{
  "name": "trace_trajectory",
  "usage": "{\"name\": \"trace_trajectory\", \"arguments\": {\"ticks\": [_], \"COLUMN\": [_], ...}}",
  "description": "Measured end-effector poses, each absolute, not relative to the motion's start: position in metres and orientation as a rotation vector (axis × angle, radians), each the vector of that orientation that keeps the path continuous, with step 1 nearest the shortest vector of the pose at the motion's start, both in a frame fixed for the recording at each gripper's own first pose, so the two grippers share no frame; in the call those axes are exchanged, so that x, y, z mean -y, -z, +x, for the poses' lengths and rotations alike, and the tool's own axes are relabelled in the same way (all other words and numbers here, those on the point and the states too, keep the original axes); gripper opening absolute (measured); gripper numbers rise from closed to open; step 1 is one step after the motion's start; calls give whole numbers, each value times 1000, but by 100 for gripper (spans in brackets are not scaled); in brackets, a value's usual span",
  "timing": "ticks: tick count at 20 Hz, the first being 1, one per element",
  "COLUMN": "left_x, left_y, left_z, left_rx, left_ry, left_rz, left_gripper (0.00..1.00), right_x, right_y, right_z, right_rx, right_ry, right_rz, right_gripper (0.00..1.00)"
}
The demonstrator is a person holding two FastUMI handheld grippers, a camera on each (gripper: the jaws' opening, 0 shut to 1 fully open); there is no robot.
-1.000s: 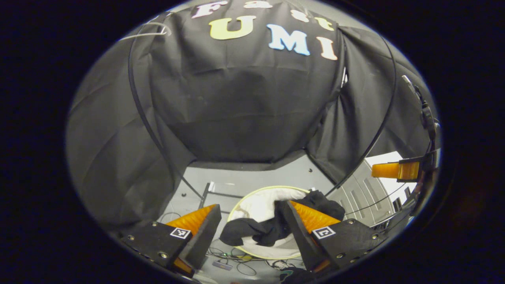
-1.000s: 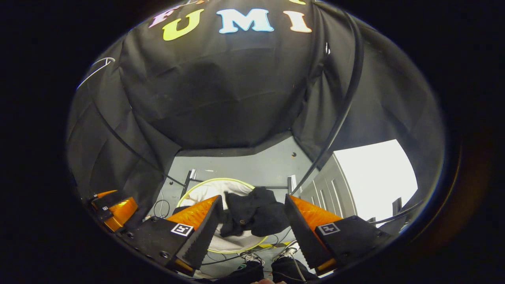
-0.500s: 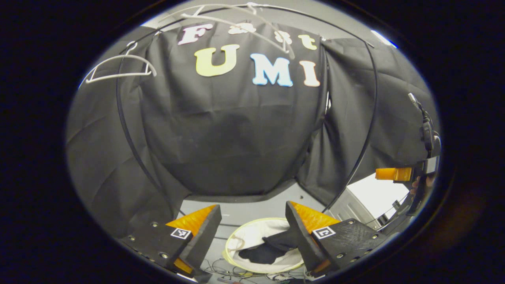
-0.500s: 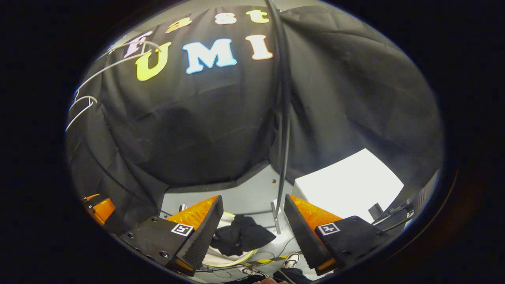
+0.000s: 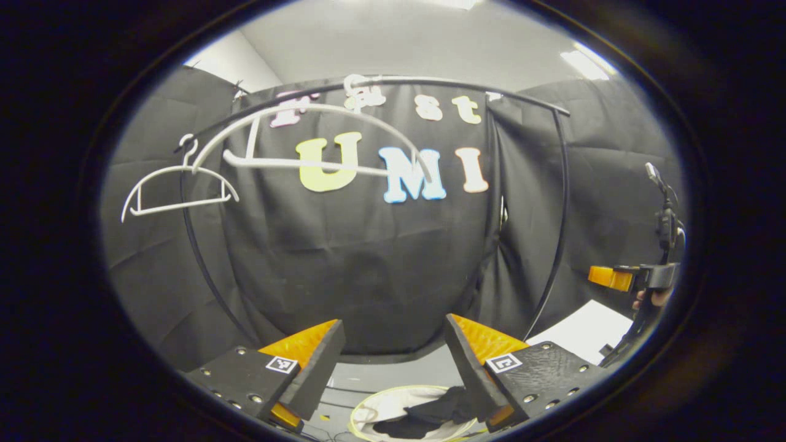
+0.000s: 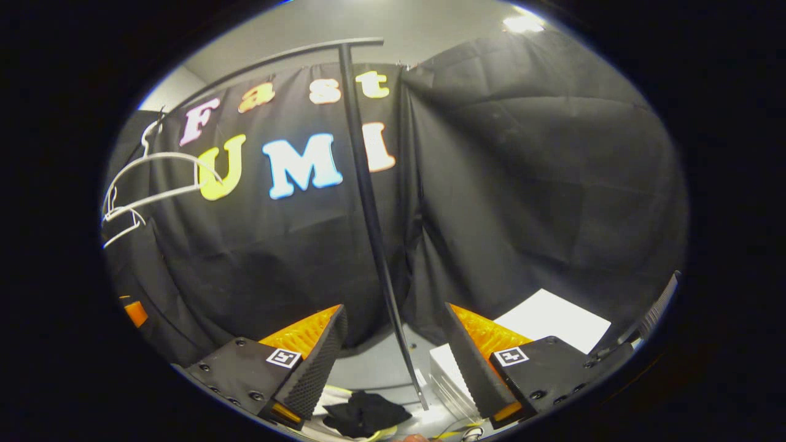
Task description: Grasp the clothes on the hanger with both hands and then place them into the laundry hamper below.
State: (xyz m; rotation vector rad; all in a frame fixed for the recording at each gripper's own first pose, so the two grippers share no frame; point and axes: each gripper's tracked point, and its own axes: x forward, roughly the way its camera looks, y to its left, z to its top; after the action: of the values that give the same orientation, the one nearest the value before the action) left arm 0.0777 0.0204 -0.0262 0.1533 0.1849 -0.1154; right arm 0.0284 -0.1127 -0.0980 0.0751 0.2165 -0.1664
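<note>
Black clothes lie in the round white laundry hamper on the floor, low in the left gripper view. The same clothes appear at the bottom of the right gripper view. My left gripper is open and empty, well above the hamper. My right gripper is open and empty too, and in the left gripper view the right gripper is at the far right, held by a hand. Two bare white hangers hang on the black rail.
The black rack's upright post rises just ahead of my right gripper, between its fingers in that view. A white box sits on the floor to the right. Cables trail on the grey floor near the hamper.
Both grippers have risen and tilted upward, away from the hamper. The clothes stay in the hamper, now small at the bottom edge. The rail and bare hangers have come into sight.
</note>
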Motion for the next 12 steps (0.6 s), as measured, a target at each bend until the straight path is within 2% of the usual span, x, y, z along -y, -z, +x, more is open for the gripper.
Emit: {"name": "trace_trajectory", "arguments": {"ticks": [1,5,7,8,12], "left_x": [-13,23,37,42,59], "left_y": [11,-44,-54,-59,-64], "left_z": [77,57,57,56,40], "left_rx": [-166,-65,-25,-10,47], "left_ry": [99,66,55,54,58], "left_rz": [139,76,65,60,4], "left_gripper": [94,94,94,94,94], "right_x": [119,138,145,151,148], "right_y": [87,45,27,22,1], "right_z": [30,32,34,36,39], "right_rx": [-198,-140,-93,-76,-37], "right_ry": [155,107,85,86,33], "right_rz": [75,80,64,53,65], "right_gripper": [98,98,95,98,98]}}
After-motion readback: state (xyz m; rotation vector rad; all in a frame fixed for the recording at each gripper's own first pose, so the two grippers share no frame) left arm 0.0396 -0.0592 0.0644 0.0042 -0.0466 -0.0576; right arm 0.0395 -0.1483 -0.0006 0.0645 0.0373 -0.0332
